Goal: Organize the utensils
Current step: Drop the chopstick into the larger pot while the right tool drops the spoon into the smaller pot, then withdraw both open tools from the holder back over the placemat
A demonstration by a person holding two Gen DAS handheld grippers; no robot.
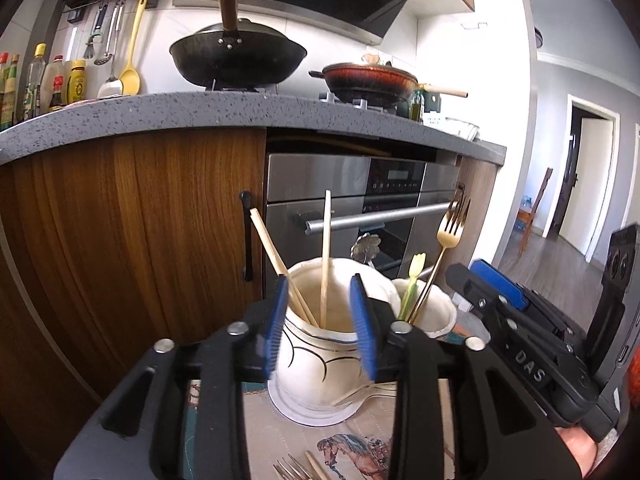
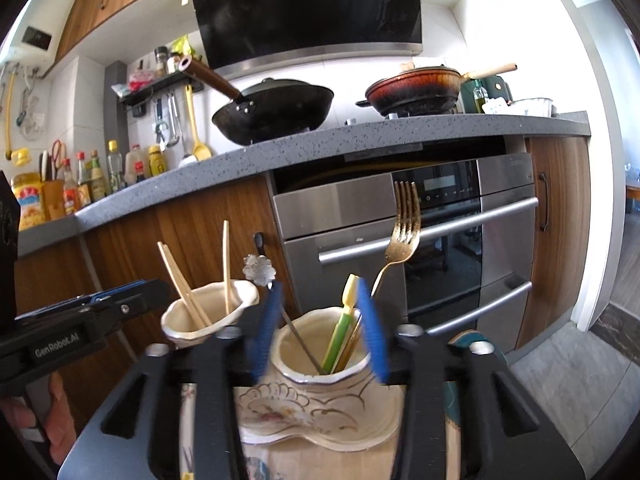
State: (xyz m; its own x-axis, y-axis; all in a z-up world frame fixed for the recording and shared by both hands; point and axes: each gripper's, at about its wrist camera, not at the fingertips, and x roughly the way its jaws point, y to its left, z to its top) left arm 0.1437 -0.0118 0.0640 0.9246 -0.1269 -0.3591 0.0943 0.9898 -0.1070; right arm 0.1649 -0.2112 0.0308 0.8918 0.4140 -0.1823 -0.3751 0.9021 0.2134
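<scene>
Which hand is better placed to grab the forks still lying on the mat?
Left, probably. The loose forks lie just below the left tool, whose open blue pads flank the chopstick jar. The right wrist view shows no loose forks.

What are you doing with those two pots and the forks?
A person is sorting utensils into two cream holders on a mat. The left gripper is open in front of the left holder, which has chopsticks in it. The right gripper is open in front of the right holder, which has a gold fork and a green utensil. More forks still lie on the mat.
</scene>
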